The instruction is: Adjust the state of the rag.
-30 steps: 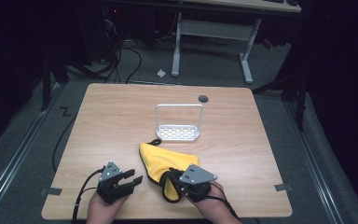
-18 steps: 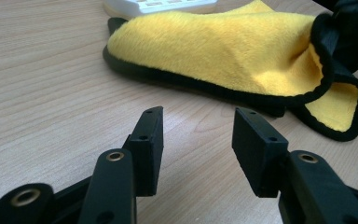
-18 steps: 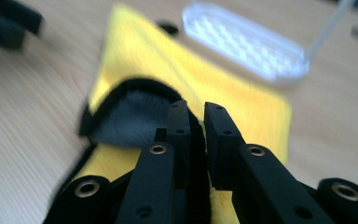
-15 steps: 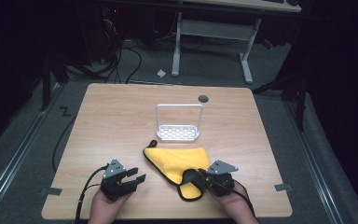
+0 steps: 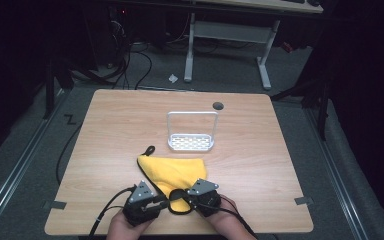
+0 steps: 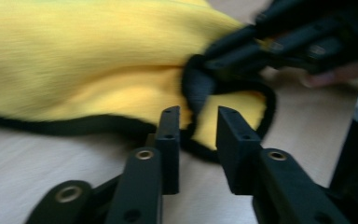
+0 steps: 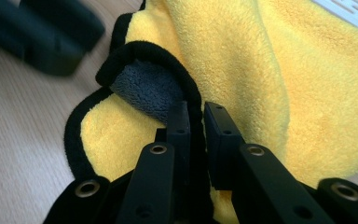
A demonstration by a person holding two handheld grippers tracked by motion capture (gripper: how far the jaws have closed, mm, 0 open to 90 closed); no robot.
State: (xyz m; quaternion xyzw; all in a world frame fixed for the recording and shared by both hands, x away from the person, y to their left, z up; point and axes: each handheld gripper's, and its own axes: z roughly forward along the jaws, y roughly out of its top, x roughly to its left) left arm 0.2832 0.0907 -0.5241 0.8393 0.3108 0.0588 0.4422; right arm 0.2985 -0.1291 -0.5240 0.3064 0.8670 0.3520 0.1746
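Cloth-folding in hand. Right gripper [image 7: 196, 116] jaws pinch the yellow cloth [image 5: 172, 172] by its black hem; left gripper [image 6: 198, 128] jaws, just closing, straddle the hem ungripped. Next: clamp, then lift together.

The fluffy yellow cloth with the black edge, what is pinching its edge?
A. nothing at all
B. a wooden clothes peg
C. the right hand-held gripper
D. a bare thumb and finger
C: the right hand-held gripper has its two black jaws closed on the black edge of the fluffy yellow cloth.
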